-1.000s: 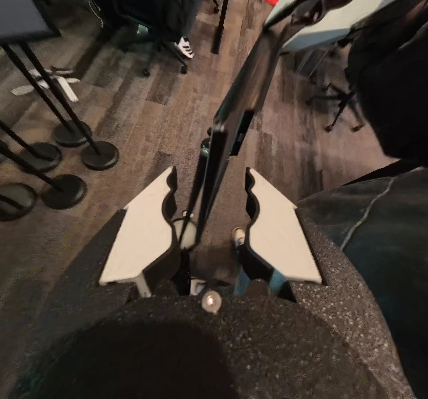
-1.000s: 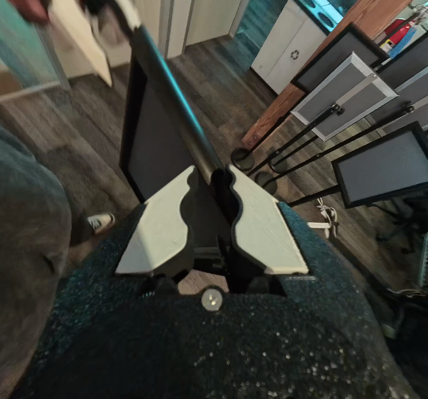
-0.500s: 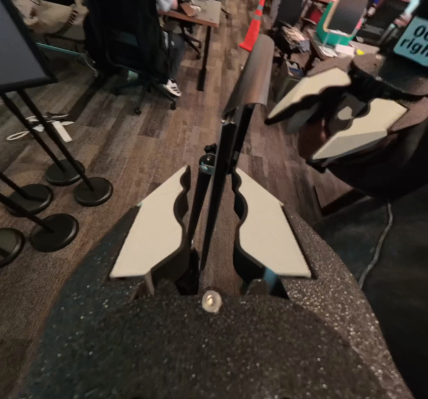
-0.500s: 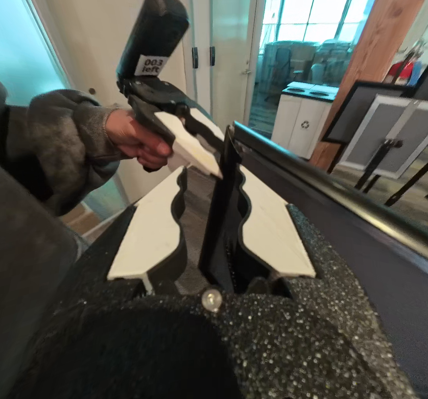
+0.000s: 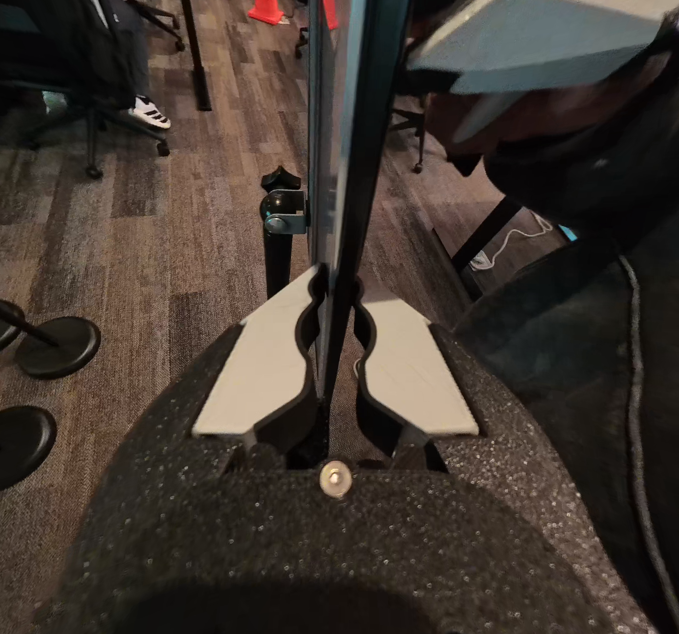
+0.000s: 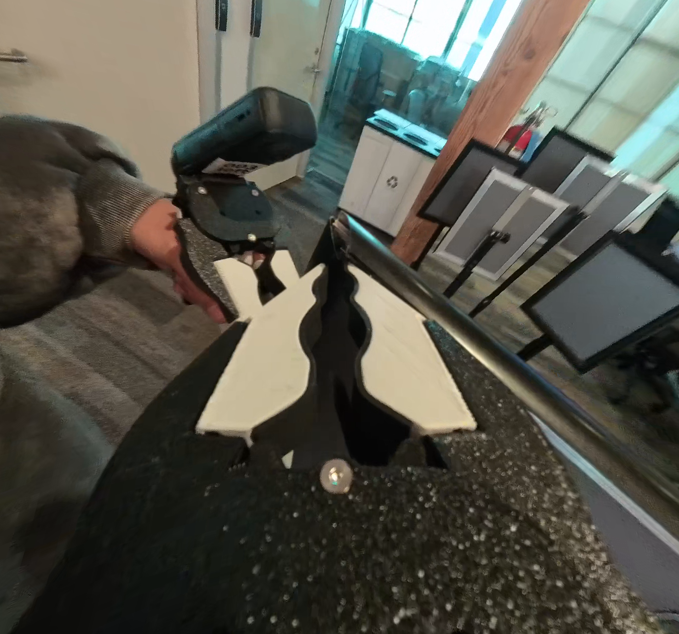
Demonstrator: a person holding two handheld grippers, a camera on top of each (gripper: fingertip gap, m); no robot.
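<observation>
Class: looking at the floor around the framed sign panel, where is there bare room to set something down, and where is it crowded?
Bare carpet lies between the seated person's chair and the panel's pole. The left edge is crowded with round stand bases.

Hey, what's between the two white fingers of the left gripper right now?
In the left wrist view, the thin edge of the black-framed sign panel stands between the left gripper's fingers, which are closed against it.
</observation>
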